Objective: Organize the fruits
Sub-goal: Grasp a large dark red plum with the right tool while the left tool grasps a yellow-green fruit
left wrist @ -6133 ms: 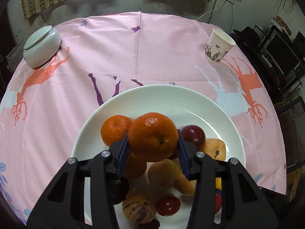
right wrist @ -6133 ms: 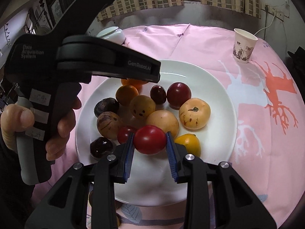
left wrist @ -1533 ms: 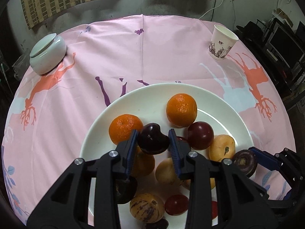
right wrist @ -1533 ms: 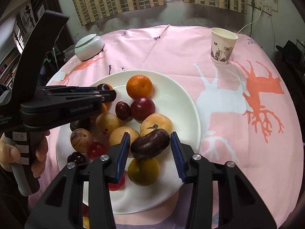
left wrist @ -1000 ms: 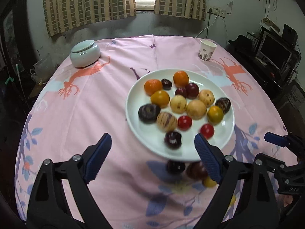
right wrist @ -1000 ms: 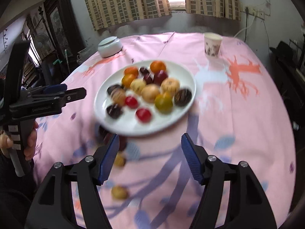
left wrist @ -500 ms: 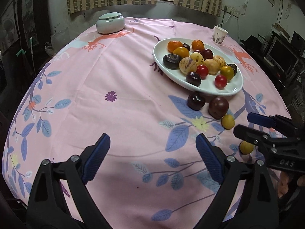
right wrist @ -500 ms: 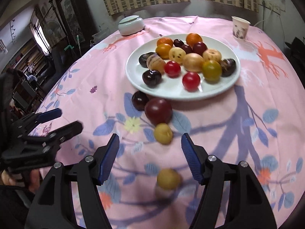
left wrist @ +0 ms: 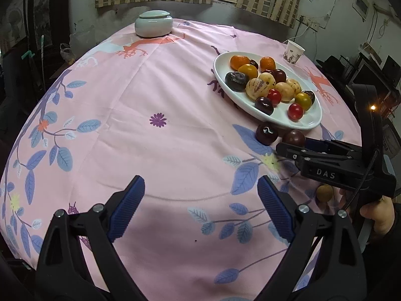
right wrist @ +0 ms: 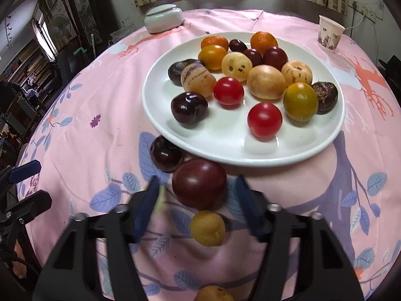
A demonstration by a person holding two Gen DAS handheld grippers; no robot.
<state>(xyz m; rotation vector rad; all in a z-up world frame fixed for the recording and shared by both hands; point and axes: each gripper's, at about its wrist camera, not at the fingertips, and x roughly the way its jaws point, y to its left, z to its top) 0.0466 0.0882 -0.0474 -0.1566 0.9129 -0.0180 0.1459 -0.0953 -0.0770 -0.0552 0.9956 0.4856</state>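
A white plate (right wrist: 225, 155) holds several oranges, plums, tomatoes and yellow fruits. On the pink cloth before its rim lie a dark plum (right wrist: 165, 153), a dark red plum (right wrist: 199, 183) and two small yellow fruits (right wrist: 207, 228). My right gripper (right wrist: 196, 186) is low over the cloth and its jaws are closing. The dark red plum sits between the blurred fingers (right wrist: 153, 195), with gaps on both sides. My left gripper (left wrist: 200, 195) stands wide open over bare cloth, left of the plate (left wrist: 253, 107), with nothing between its fingers. The right gripper (left wrist: 295, 151) shows there too, beside the dark red plum (left wrist: 293, 137).
A pale lidded jar (left wrist: 153, 23) stands at the far edge of the round table, and a paper cup (right wrist: 329, 36) stands behind the plate. A hand (left wrist: 378, 215) holds the right gripper's handle. Dark furniture surrounds the table.
Both grippers let their fruits go on the plate and drew back to the near side of the table. Since half a second ago the right one has sunk to the dark red plum and its jaws have narrowed.
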